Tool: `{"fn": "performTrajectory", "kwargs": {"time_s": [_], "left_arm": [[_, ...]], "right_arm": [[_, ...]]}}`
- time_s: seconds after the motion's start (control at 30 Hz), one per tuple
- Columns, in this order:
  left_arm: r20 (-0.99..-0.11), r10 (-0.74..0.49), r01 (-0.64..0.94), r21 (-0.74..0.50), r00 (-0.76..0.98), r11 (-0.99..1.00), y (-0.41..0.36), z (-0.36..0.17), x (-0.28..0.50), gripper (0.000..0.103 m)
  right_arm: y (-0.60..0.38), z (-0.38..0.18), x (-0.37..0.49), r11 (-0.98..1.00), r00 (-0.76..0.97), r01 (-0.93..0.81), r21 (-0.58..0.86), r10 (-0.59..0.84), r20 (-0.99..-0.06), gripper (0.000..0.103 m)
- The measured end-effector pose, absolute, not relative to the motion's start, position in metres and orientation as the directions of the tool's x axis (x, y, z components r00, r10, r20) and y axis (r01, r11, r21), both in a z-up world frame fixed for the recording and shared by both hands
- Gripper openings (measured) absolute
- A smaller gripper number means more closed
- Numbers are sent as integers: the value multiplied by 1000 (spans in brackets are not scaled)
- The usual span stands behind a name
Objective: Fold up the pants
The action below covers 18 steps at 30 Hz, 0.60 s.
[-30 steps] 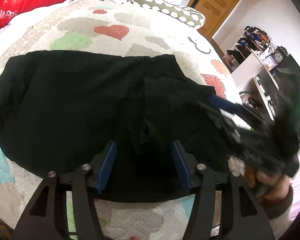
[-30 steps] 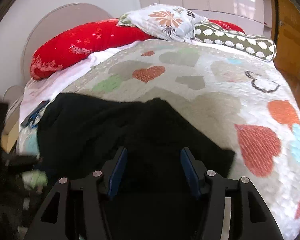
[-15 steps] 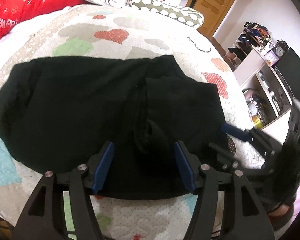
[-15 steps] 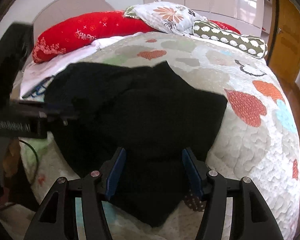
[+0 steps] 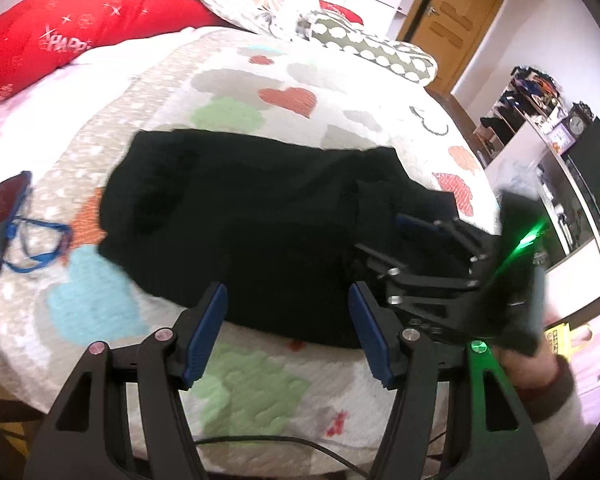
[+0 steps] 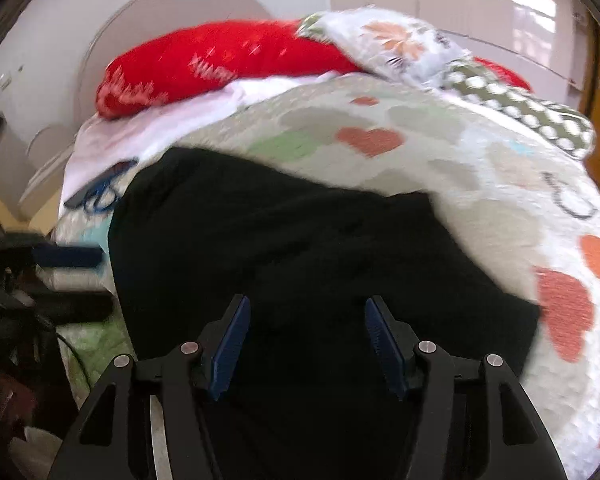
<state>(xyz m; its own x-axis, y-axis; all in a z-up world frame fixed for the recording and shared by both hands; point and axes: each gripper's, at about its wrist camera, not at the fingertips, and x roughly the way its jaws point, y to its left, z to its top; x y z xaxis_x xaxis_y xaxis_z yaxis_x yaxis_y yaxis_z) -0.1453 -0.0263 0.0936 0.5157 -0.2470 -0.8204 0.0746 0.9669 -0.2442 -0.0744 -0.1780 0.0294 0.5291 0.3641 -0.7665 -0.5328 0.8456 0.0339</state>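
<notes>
Pants (image 5: pixel 260 216) lie dark and bunched on the bed (image 5: pixel 260 392); we see a phone (image 5: pixel 2 220) with blue cord beside them, pillows (image 5: pixel 80 28) beyond. Our left gripper (image 5: pixel 288 312) hangs released near their edge; our right gripper (image 6: pixel 306 320), jaws opening, apparently grips nothing.

Pants (image 5: pixel 260 216): black. Quilt (image 5: pixel 260 392): cream, multicoloured hearts. Pillow (image 5: pixel 80 36): red, white print. Tool pads (image 5: pixel 204 336): blue.
</notes>
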Motion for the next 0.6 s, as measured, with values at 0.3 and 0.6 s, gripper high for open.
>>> {"fn": "performTrajectory", "kwargs": {"time_s": [0.3,0.6], "left_arm": [[-797,-157,25,-175,583,984,0,118,-158,71],[-818,-119,-28,-163,563,986,5,90,-150,72]], "right_arm": [[-193,53,-83,856,569,-515,44,380,-729,71],[-190,37,-71,868,533,-490,77,368,-762,74]]}}
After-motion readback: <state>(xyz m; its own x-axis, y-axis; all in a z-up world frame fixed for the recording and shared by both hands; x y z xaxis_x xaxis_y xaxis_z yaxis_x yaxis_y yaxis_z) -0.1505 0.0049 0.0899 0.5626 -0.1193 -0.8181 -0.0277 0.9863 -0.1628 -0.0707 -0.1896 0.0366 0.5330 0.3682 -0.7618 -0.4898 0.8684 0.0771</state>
